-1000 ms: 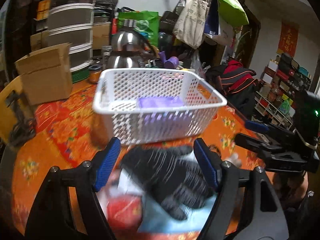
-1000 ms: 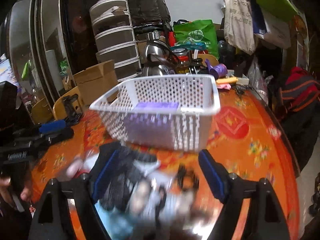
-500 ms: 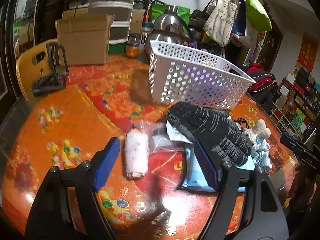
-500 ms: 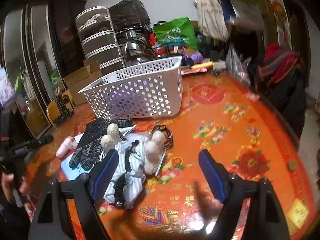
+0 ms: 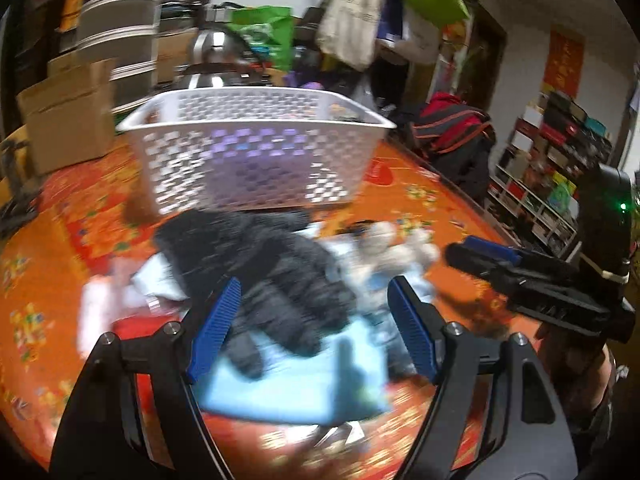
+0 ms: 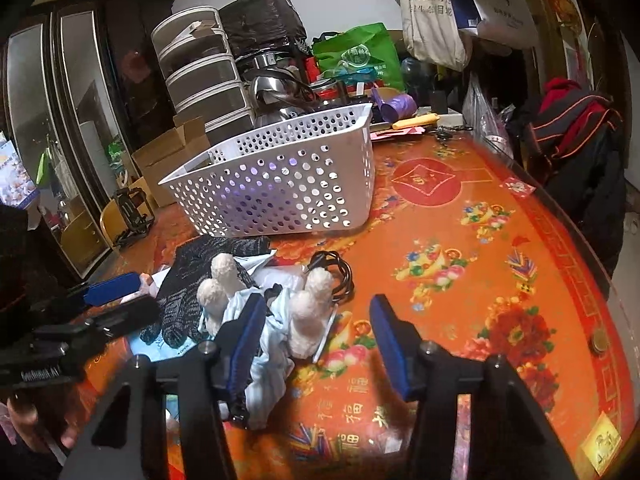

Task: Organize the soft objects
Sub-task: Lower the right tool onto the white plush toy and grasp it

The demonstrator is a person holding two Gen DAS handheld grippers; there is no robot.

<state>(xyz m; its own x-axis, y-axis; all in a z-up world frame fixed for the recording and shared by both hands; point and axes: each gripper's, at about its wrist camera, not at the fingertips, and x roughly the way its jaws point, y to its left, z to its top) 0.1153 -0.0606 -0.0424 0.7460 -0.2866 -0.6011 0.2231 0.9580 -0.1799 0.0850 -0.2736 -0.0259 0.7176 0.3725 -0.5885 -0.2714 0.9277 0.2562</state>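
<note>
Our left gripper [image 5: 314, 328] hangs with its jaws apart over the black glove [image 5: 264, 256], while our right gripper [image 6: 316, 340] is closing around the fluffy white toy [image 6: 308, 316], pads not yet pressing, both just before the white basket [image 6: 280, 184] on the orange table [image 6: 460, 248].

Basket [image 6: 280, 184]: white, perforated. Glove [image 6: 192, 280]: black knit. Plush toy [image 6: 276, 312]: cream limbs, pale blue striped clothing. Tabletop [image 6: 460, 280]: orange-red, multicoloured floral print. Fingers [image 6: 390, 340]: blue pads.
</note>
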